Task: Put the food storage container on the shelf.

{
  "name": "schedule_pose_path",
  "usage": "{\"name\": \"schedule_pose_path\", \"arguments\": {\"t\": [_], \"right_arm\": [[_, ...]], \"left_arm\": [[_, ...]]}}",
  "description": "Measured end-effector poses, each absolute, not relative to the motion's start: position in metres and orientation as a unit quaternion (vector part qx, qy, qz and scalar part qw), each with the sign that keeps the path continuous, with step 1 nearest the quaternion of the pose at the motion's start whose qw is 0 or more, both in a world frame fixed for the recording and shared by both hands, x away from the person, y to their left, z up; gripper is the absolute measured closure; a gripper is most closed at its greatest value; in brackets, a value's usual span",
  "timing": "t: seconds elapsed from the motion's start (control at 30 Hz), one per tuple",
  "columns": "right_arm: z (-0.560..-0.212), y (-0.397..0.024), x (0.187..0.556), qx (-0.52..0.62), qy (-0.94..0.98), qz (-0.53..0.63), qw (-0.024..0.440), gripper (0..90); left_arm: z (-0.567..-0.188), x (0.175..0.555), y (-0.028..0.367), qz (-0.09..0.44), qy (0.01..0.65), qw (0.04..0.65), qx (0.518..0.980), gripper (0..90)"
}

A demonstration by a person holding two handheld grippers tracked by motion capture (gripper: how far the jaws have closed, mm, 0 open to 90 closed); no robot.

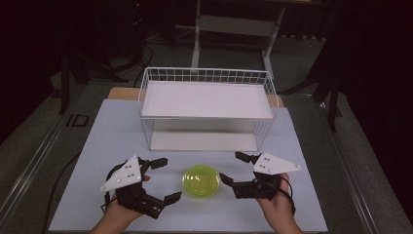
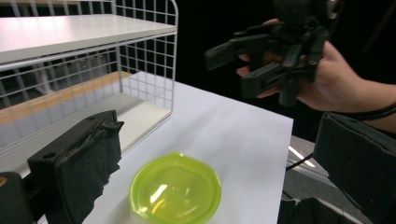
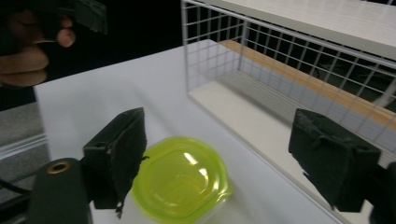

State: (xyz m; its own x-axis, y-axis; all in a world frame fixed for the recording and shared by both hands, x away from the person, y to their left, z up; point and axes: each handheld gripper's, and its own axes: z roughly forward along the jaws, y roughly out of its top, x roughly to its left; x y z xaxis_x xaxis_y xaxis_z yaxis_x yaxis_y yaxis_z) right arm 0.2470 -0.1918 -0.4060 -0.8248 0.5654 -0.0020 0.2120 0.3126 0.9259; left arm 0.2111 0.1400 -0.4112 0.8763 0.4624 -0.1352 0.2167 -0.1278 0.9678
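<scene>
A translucent yellow-green bowl sits upright on the white table near its front edge, between the two grippers. My left gripper stands open just left of it, jaws pointing right. My right gripper stands open just right of it, jaws pointing left. Neither touches the bowl. In the left gripper view the bowl lies low between the wide-apart black jaws, with the other gripper held in a hand beyond. In the right gripper view the bowl sits beside the left jaw.
A white wire shelf rack with two white boards stands at the middle back of the table, its open front facing the bowl. The rack is near both grippers. Dark floor and stands surround the table.
</scene>
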Motion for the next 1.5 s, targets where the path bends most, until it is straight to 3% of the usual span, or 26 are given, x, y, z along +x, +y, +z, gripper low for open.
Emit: {"name": "schedule_pose_path", "arguments": {"t": [0.13,0.43,0.6,0.73,0.9,1.0,1.23,1.43,1.5], "right_arm": [[-0.411,-0.186,0.259,0.255,0.804,0.511,0.166,14.3],[-0.433,-0.187,0.274,0.313,0.791,0.521,0.068,14.5],[-0.445,-0.183,0.277,0.339,0.786,0.513,0.060,13.7],[-0.455,-0.183,0.283,0.367,0.783,0.501,0.043,17.8],[-0.464,-0.183,0.286,0.405,0.775,0.485,0.014,31.5],[-0.471,-0.182,0.287,0.411,0.782,0.469,0.009,37.5],[-0.483,-0.181,0.288,0.441,0.775,0.453,-0.017,41.0],[-0.490,-0.180,0.287,0.457,0.772,0.439,-0.039,46.7],[-0.492,-0.179,0.287,0.461,0.771,0.436,-0.050,49.2]], "left_arm": [[-0.416,0.225,0.129,0.091,0.243,0.609,0.749,1.6],[-0.438,0.245,0.118,0.057,0.294,0.601,0.741,5.4],[-0.452,0.251,0.118,0.056,0.338,0.577,0.741,5.6],[-0.464,0.255,0.117,0.045,0.367,0.545,0.753,5.7],[-0.477,0.262,0.121,0.010,0.425,0.524,0.738,5.8],[-0.483,0.263,0.125,-0.007,0.442,0.519,0.731,13.6],[-0.496,0.262,0.127,-0.043,0.469,0.506,0.723,19.9],[-0.502,0.261,0.125,-0.058,0.489,0.479,0.727,39.3],[-0.503,0.260,0.125,-0.054,0.489,0.478,0.728,40.8]]}}
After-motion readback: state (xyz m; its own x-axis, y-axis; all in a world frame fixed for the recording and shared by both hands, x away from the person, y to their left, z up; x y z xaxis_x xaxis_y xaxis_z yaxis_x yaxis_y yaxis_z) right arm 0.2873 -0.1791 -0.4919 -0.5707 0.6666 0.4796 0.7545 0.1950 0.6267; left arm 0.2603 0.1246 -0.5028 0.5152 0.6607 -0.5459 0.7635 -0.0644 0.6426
